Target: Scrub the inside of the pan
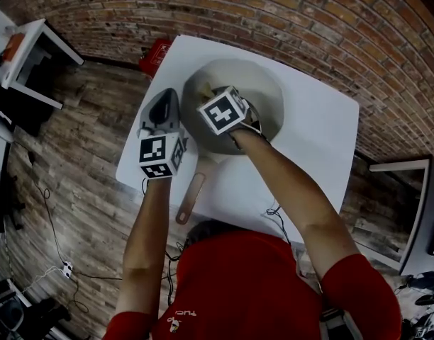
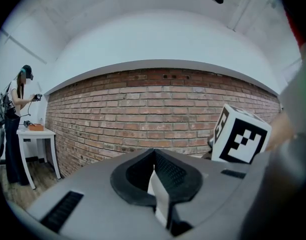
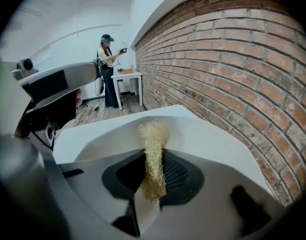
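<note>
The right gripper point(image 3: 152, 176) pinches a fibrous scrubber point(image 3: 153, 139) over the inside of the pan point(image 1: 268, 94) on the white table point(image 1: 323, 144). The left gripper point(image 2: 154, 176) has its jaws pressed together with nothing between them.

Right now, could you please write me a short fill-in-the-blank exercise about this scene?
The right gripper clamps a straw-coloured fibrous scrubber inside the round grey ___. That vessel stands on a ___ square table. The left gripper's jaws are together, holding ___.
Missing: pan; white; nothing.
</note>
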{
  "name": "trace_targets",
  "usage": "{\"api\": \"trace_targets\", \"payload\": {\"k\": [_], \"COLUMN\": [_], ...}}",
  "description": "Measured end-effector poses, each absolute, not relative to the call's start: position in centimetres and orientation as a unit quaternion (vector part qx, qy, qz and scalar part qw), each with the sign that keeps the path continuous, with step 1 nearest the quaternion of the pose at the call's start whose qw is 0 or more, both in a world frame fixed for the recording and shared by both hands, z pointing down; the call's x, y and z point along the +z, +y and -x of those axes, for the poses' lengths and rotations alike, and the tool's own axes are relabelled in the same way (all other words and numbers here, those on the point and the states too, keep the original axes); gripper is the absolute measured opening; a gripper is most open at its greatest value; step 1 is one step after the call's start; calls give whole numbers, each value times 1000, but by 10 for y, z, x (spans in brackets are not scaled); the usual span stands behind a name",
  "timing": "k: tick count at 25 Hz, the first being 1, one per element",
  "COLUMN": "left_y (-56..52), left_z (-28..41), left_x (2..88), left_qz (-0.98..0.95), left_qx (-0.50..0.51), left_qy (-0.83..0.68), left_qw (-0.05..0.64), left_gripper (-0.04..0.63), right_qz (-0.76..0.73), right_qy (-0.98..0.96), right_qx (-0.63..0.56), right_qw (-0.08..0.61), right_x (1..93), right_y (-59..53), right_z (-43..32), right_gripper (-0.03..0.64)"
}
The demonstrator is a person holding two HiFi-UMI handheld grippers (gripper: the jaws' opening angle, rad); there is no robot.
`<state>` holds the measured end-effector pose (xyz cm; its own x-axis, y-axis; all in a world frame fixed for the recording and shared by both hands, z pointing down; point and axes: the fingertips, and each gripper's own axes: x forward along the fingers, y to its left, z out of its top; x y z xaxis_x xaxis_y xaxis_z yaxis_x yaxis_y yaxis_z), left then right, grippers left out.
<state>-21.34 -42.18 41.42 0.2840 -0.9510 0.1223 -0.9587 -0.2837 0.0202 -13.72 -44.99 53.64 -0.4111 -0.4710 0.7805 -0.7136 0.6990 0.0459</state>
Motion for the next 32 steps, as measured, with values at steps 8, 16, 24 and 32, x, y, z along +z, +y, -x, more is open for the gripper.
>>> {"api": "trace_targets", "payload": {"k": [8, 16, 24, 32], "left_y": [-420, -423, -420, -408], "left_z": [222, 209, 200, 213], "left_x": [415, 418, 421, 417], "left_qz": [-795, -802, -805, -795], "left_qx": [46, 42, 39, 39], "left_qy": [-603, -594, -590, -603], "left_qw": [44, 47, 49, 48], "left_gripper": [14, 14, 14, 14], "right_qz": [-348, -379, -384, -302], "right_qy": [-814, -784, -772, -825], "right_qx": [148, 152, 133, 98], "right_qw": [441, 468, 489, 467], "right_x": [554, 550, 537, 521], "right_y": [-443, -441, -433, -410], "right_z": [123, 56, 23, 109], "right_gripper": [86, 86, 86, 86]}}
